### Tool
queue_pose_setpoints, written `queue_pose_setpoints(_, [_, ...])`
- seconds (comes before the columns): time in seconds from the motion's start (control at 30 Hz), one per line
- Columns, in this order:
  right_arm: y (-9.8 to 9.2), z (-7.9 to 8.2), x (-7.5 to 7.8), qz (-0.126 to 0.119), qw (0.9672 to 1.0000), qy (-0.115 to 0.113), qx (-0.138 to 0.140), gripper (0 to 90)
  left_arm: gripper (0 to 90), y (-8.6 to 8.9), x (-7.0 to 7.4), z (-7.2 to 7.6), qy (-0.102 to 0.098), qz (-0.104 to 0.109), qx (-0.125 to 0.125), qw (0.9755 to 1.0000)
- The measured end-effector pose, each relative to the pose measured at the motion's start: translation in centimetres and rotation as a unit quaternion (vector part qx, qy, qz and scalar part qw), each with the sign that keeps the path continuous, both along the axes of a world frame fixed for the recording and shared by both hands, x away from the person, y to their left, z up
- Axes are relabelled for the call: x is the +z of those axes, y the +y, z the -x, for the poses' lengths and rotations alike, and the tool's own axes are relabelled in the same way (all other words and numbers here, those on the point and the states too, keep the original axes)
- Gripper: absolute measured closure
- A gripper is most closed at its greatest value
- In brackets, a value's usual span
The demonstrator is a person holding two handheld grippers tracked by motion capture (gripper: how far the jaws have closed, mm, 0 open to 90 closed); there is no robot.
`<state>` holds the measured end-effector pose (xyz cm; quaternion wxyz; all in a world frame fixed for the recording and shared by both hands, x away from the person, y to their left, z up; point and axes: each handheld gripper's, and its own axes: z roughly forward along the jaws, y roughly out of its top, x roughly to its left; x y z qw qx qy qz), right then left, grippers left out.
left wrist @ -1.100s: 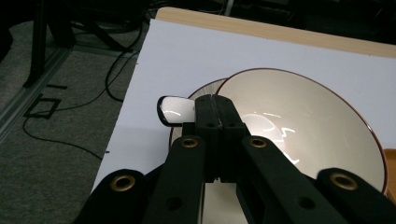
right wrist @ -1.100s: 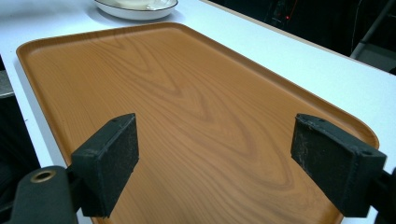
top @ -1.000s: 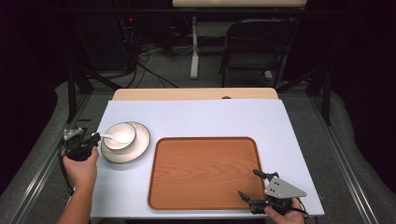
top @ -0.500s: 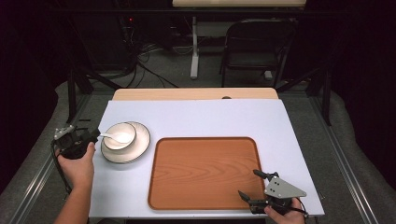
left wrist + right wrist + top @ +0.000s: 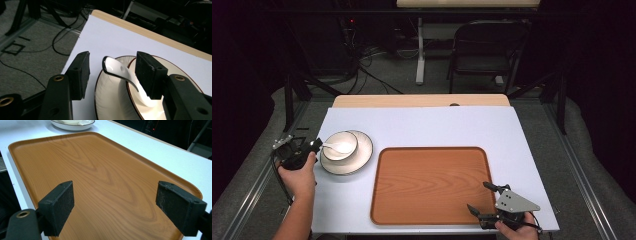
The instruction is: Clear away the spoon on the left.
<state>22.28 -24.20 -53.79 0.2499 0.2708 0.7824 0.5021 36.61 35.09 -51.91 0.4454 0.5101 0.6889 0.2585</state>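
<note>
As the left tongs [image 5: 111, 75] are just opening wide off the spoon [image 5: 125, 77], it is resting in the bowl [image 5: 340, 145]; the right tongs [image 5: 122, 205] are gaping over the tray [image 5: 100, 177].

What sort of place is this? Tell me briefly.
Probably a lab or recording studio, not a home: a white table stands among dark surroundings, loose cables trail over grey carpet, and a folding chair stands behind.
</note>
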Motion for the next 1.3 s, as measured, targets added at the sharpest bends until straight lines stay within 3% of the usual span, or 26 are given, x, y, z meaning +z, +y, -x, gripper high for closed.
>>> queue_pose_setpoints(0.3, [-0.1,0.0,0.0,-0.002,1.0000,-0.001,-0.001,14.8,47.4,-0.7,-1.2,-0.8,-0.005,0.019,-0.004,0.9998])
queue_pose_setpoints(0.53, [0.0,0.0,0.0,-0.002,1.0000,0.001,0.000,14.8,55.2,-0.9,-1.4,-1.2,-0.016,0.019,-0.001,0.9997])
queue_pose_setpoints(0.77, [0.0,0.0,0.0,-0.002,1.0000,0.001,0.000,14.8,62.2,-0.5,-1.9,-1.3,-0.032,0.051,-0.003,0.9982])
queue_pose_setpoints(1.03, [0.0,0.0,0.0,-0.001,1.0000,0.001,0.000,14.8,68.7,-0.9,-1.7,-1.4,-0.038,0.040,-0.010,0.9984])
queue_pose_setpoints(1.3, [0.0,0.0,0.0,-0.002,1.0000,0.001,0.000,14.9,75.1,-1.4,-1.0,-1.4,-0.049,0.044,-0.020,0.9976])
